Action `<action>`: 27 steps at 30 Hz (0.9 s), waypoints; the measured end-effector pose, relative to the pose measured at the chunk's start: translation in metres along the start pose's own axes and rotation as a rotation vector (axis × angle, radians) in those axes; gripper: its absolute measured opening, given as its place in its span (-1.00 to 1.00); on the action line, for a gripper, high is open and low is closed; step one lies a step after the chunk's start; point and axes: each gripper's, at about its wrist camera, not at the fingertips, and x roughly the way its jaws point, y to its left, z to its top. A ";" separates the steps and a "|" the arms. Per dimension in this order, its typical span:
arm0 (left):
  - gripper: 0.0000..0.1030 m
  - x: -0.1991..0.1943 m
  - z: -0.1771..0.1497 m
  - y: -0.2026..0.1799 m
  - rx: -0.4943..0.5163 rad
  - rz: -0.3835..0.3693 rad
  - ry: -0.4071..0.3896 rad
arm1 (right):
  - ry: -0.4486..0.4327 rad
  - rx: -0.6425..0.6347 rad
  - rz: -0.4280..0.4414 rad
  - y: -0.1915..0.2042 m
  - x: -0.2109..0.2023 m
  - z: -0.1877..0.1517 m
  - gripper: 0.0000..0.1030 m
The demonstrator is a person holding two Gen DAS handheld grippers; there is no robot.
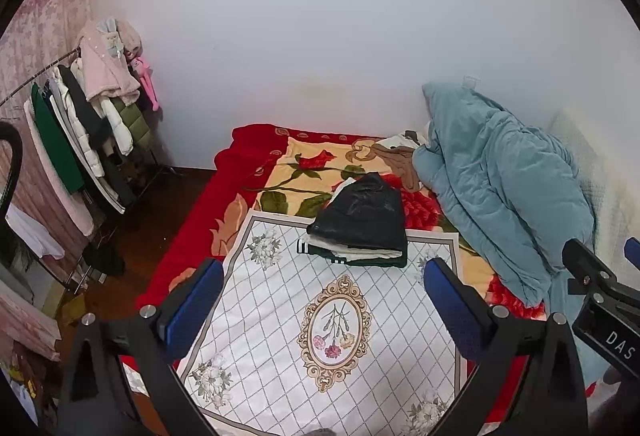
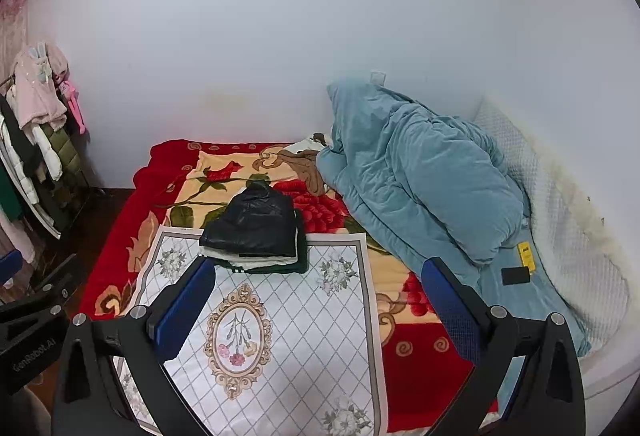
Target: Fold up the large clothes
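The left gripper [image 1: 323,300] hangs above the bed, jaws spread wide and empty, over a white floral cloth [image 1: 320,336]. The right gripper [image 2: 320,300] is held level alongside, equally agape. Beyond both pairs of jaws sits the folded clothes stack [image 1: 362,224], topped by what looks like a black jacket.

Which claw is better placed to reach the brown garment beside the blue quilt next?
Probably the right claw: it sits nearer the quilt side, where the brown garment lies. Both claws are open, empty and far back, so the edge is slight.
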 end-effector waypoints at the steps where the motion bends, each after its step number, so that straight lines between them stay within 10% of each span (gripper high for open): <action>1: 0.99 0.000 0.000 0.000 0.001 0.000 -0.001 | 0.001 0.001 0.001 0.001 0.000 0.000 1.00; 27: 0.99 -0.010 0.004 0.003 0.015 -0.001 -0.019 | 0.008 0.019 0.016 0.012 -0.009 -0.014 1.00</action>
